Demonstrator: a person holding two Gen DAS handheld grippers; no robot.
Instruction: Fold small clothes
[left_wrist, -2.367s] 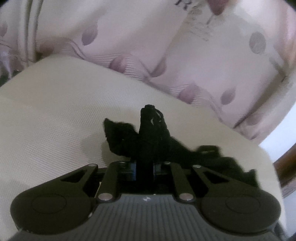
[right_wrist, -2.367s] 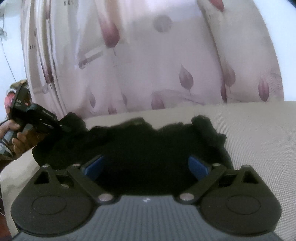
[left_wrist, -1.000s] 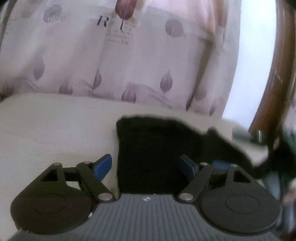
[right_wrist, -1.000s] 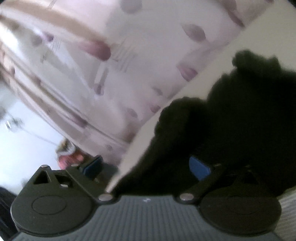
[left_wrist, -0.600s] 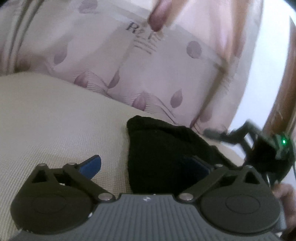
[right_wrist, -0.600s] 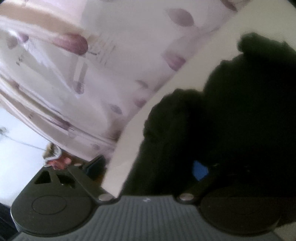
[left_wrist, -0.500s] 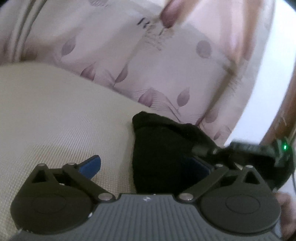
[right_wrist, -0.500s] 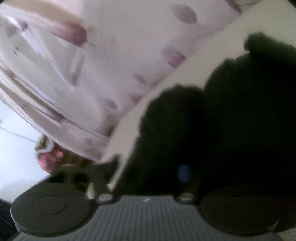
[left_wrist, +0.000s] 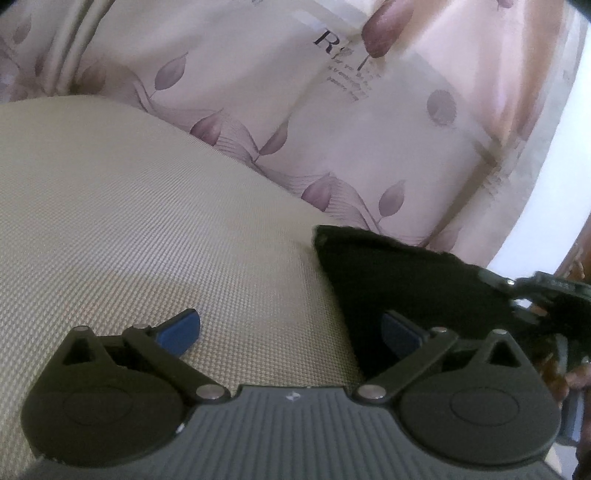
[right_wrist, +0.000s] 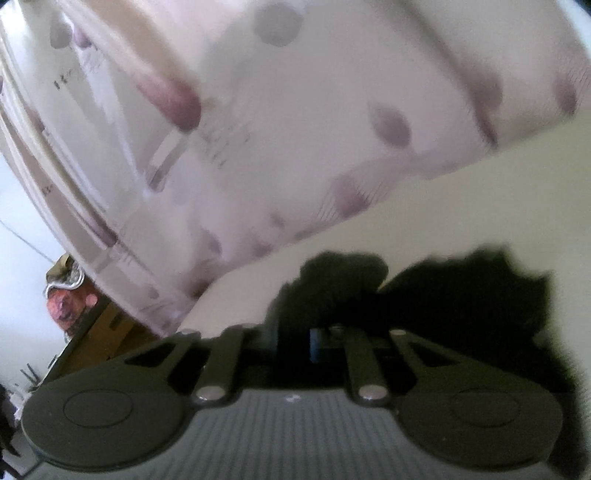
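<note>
Mid-fold: small black knit garment (left_wrist: 406, 273) bunched on beige woven cushion (left_wrist: 147, 221); right gripper (right_wrist: 295, 341) just clamped onto garment edge, left gripper (left_wrist: 288, 328) just spread wide, empty; flattening remains.

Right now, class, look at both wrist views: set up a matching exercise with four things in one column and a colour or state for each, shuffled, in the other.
Column 1
1. left gripper
2. right gripper
3. black garment
4. curtain

Column 2
A. pale, printed with purple leaves
B. open, nothing pinched
C. lying on the beige cushion
D. shut on dark cloth

Pairs: 1-B, 2-D, 3-C, 4-A
</note>
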